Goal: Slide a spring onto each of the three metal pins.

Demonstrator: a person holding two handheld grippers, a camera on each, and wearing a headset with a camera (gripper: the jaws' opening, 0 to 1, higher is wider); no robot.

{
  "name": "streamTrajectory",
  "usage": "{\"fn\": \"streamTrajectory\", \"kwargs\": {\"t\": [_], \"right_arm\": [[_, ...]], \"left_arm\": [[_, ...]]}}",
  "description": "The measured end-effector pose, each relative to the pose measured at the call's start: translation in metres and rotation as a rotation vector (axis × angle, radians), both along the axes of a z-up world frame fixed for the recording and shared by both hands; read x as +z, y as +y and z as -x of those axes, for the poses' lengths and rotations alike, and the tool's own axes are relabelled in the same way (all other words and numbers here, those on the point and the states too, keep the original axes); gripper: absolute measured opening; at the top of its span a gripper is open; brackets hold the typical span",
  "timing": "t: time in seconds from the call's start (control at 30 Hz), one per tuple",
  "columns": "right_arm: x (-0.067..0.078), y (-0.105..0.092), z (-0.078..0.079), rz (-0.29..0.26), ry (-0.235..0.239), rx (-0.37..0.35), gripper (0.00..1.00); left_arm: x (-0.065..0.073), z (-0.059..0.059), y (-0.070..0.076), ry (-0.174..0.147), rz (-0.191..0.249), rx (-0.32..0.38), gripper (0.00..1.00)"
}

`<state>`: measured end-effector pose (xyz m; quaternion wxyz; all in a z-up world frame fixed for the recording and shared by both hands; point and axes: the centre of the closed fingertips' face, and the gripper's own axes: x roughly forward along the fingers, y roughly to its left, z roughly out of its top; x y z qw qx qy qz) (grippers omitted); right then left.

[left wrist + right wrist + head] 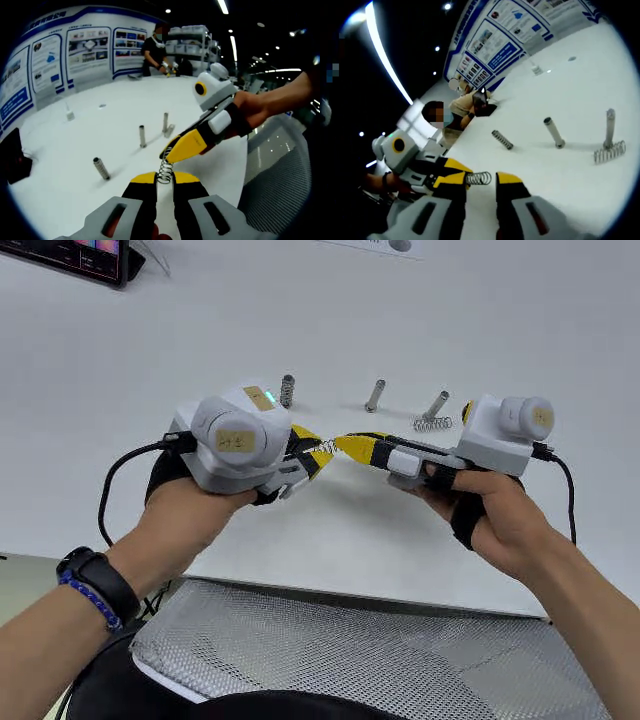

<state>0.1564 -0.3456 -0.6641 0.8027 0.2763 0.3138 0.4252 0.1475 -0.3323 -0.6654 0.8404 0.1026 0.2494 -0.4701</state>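
Nearest us, well short of the middle pin (375,395), we note a grey mesh surface (330,650) at the near edge of the white table (330,540). Above that edge, each hand carries a gripper, and both sit on our side of the middle pin. The left hand (190,510) holds the left gripper (312,454), and the right hand (490,505) holds the right gripper (352,446). The two noses almost meet in the air, down and left of the middle pin. Between them hangs the spring (324,448), clear of the table. In the left gripper view we see its fingertips (145,178) pressed in on the spring's near end, pinching it across the coils. In the right gripper view the yellow fingertips (507,179) stand apart. The spring lies across the gap between them, its free end just short of one tip. Farther out, the middle pin stands bare and upright. Just right of it is the right pin (436,405), also bare. A second spring (432,424) lies loose on the table, touching or nearly touching that pin's foot; we cannot tell which. Left of the middle pin stands the left pin (288,378), with a third spring (287,393) sleeved around its shaft. Far beyond and left of the middle pin, a dark screen (80,255) sits at the table's back.
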Motion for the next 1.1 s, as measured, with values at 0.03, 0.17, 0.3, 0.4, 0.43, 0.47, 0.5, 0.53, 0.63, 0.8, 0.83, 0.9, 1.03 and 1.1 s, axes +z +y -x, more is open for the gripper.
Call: {"fn": "streamTrajectory", "kwargs": {"t": [0.03,0.17,0.3,0.4,0.43,0.47,0.5,0.53,0.63,0.8,0.83,0.9,1.03,1.1], "right_arm": [[0.001,0.000,0.001,-0.002,0.000,0.005,0.23],[0.006,0.000,0.002,-0.015,-0.009,0.007,0.20],[0.011,-0.001,0.001,-0.033,-0.016,0.007,0.17],[0.015,-0.001,0.000,-0.045,-0.020,0.006,0.15],[0.016,-0.001,0.000,-0.047,-0.021,0.008,0.15],[0.017,-0.001,0.000,-0.047,-0.022,0.009,0.15],[0.018,-0.002,0.000,-0.048,-0.024,0.011,0.15],[0.018,-0.002,0.000,-0.049,-0.026,0.012,0.14],[0.021,-0.003,0.000,-0.039,-0.033,0.018,0.13],[0.025,-0.005,0.000,-0.007,-0.058,0.042,0.13],[0.026,-0.006,0.000,-0.002,-0.063,0.046,0.13],[0.031,-0.007,-0.001,0.014,-0.081,0.059,0.13],[0.040,-0.009,-0.002,0.080,-0.149,0.107,0.13],[0.044,-0.009,-0.001,0.110,-0.170,0.143,0.13]], "left_arm": [[0.000,0.000,0.000,0.000,0.001,0.001,0.11],[0.002,0.001,-0.001,-0.004,-0.001,-0.001,0.11],[0.003,0.002,-0.002,-0.004,-0.005,-0.004,0.11],[0.002,0.003,-0.002,-0.001,-0.005,-0.006,0.11],[0.002,0.003,-0.002,-0.003,-0.007,-0.007,0.11],[0.002,0.003,-0.002,-0.004,-0.009,-0.009,0.11],[0.001,0.002,-0.003,-0.003,-0.009,-0.012,0.11],[0.001,0.002,-0.003,-0.001,-0.010,-0.014,0.11],[0.001,0.004,-0.006,0.000,-0.008,-0.023,0.10],[0.002,0.003,-0.010,-0.004,-0.003,-0.044,0.10],[0.003,0.002,-0.011,-0.007,-0.002,-0.047,0.10],[0.005,0.001,-0.014,-0.015,0.005,-0.062,0.10],[0.013,0.002,-0.020,-0.031,0.022,-0.101,0.10],[0.017,0.002,-0.023,-0.039,0.027,-0.119,0.10]]}}
